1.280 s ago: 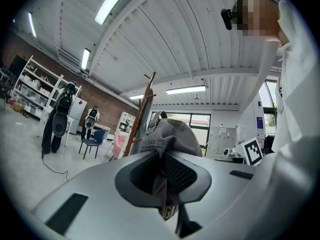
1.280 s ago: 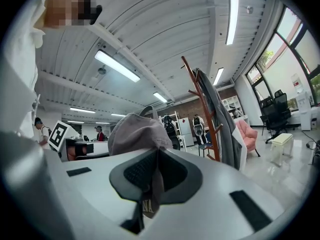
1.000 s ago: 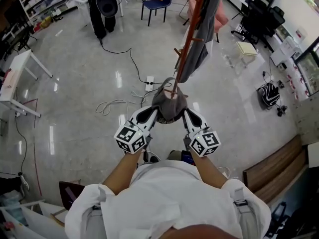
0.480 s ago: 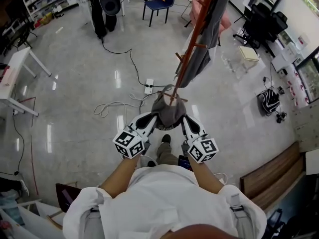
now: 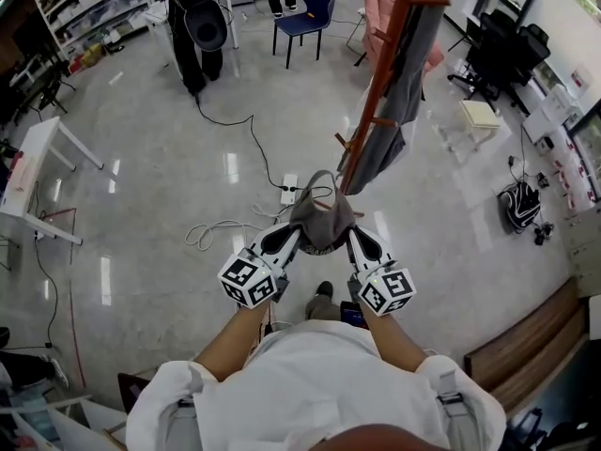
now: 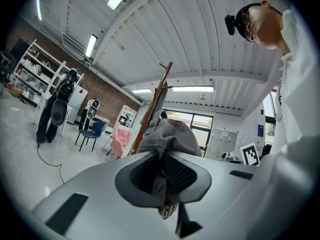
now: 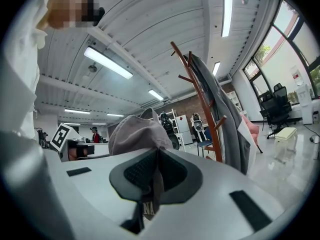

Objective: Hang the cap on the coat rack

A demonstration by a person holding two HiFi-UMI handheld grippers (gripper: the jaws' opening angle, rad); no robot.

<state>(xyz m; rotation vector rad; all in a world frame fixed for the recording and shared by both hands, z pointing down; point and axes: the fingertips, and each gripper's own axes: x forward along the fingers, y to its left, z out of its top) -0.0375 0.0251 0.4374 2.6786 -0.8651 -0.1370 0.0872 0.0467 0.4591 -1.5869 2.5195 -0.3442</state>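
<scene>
We have drawn the cap [image 5: 321, 224] back toward 6 o'clock, away from the coat rack [image 5: 375, 83], with the left gripper [image 5: 289, 236] and right gripper [image 5: 356, 240].

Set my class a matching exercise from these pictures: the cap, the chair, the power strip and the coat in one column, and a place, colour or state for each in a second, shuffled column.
Column one
1 cap
2 chair
3 power strip
4 coat

Column two
A hangs on the coat rack
B white, lies on the floor
C blue, at the far side of the room
D pinched by the left tongs and the right tongs

Pairs: 1-D, 2-C, 3-B, 4-A
</scene>
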